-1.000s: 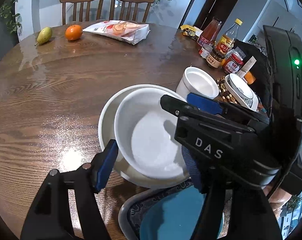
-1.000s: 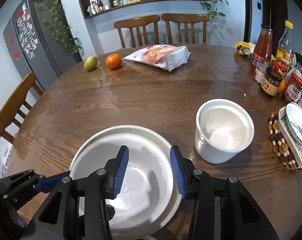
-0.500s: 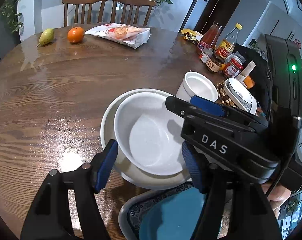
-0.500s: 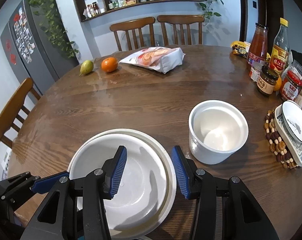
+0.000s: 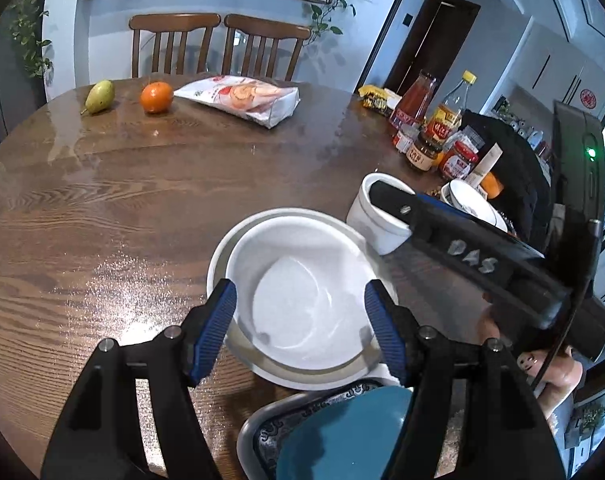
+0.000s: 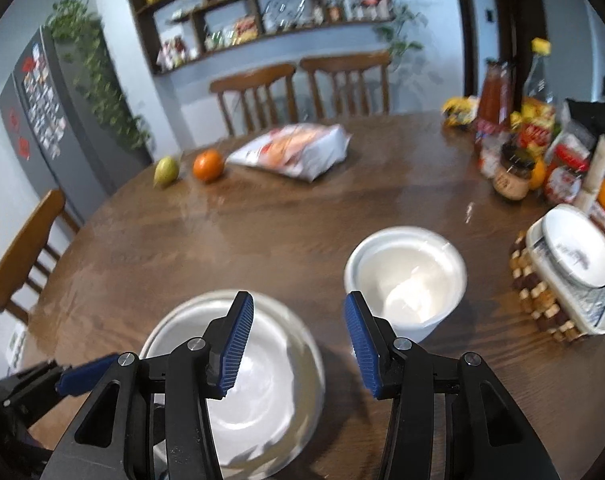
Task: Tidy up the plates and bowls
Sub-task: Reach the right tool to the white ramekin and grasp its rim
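Note:
A white bowl sits nested in a larger white bowl on the wooden table. My left gripper is open, its blue pads level with the nested bowl's sides, empty. My right gripper is open and empty, raised over the table between the nested bowls and a tall white bowl. That tall bowl also shows in the left wrist view. A teal plate lies on a patterned grey plate at the near edge.
A patterned bowl in a dish rests on a beaded trivet at right. Sauce bottles and jars crowd the right side. A pear, an orange and a snack bag lie at the far side, by two chairs.
My right gripper has lifted and drawn back to the right, away from the nested bowls. My left gripper has swung so its pads flank the nested bowl. Both views have tilted up.

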